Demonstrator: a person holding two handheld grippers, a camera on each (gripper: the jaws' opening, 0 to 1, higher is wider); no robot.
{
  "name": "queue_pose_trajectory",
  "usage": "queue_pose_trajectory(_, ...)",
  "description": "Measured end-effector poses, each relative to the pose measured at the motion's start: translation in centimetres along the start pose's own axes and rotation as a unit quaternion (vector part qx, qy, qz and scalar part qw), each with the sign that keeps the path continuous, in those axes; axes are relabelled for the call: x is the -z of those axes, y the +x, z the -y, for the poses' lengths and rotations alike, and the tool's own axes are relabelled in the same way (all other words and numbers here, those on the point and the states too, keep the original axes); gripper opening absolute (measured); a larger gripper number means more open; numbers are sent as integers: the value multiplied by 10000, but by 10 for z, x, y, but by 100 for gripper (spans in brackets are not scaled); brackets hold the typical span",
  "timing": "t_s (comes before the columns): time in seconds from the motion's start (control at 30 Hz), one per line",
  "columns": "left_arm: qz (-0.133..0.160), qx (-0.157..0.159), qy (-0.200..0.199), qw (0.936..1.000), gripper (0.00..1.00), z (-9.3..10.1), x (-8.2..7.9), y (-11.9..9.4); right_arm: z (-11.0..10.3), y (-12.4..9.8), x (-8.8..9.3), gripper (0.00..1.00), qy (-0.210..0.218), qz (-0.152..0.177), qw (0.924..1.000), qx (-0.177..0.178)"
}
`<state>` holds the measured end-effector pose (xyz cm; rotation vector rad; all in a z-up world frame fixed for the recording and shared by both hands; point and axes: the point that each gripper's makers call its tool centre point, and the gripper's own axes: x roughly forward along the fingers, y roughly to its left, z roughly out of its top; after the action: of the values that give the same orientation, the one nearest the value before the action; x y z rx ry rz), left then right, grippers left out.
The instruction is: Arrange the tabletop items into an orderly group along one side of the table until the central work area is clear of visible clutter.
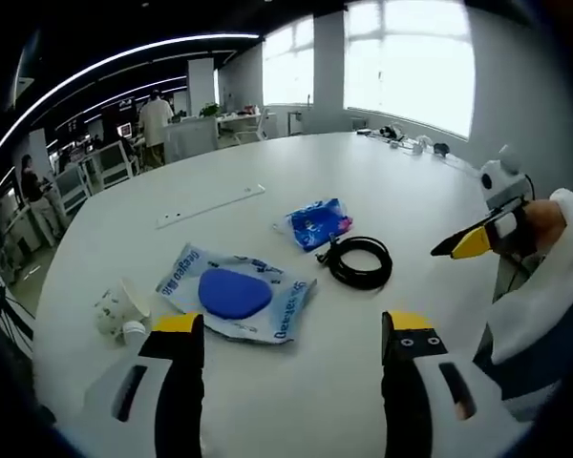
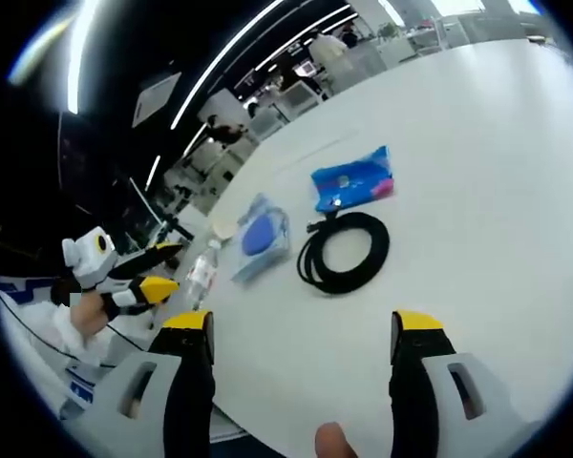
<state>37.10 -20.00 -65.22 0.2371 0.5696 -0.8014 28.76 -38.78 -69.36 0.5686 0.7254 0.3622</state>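
On the round white table (image 1: 267, 172) lie a clear bag holding a blue pad (image 1: 234, 293), a blue packet (image 1: 315, 224) and a coiled black cable (image 1: 360, 260). A crumpled clear bottle (image 1: 115, 313) lies left of the bag. My left gripper (image 1: 293, 324) stands open above the near edge, just short of the bag. My right gripper (image 1: 473, 240) comes in from the right, held by a hand. In the right gripper view, my right gripper (image 2: 301, 324) is open and empty, short of the cable (image 2: 344, 251). Beyond the cable are the packet (image 2: 355, 178), the bag (image 2: 263, 236) and the bottle (image 2: 202, 272). The left gripper (image 2: 151, 272) is at the left.
A long white strip (image 1: 210, 205) lies farther back on the table. Small items (image 1: 401, 138) sit at the far edge by the windows. Desks, chairs and standing people (image 1: 156, 119) fill the room behind. A white sleeve (image 1: 554, 286) is at the right.
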Motion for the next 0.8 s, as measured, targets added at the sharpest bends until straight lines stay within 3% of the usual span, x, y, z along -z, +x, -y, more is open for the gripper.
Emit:
queue_pose_trajectory(0.27, 128, -5, -109, 9999, 78, -7, -3, 5, -2, 0, -7, 73, -50, -20, 10000, 33)
queue_pose_trajectory(0.47, 147, -75, -183, 9997, 77, -13, 2, 3, -7, 3, -2, 71, -133, -178, 9998, -25)
queue_pose_trajectory(0.8, 105, -498, -427, 9978, 76, -49, 15, -12, -31, 25, 1, 67, 136, -320, 9985, -412)
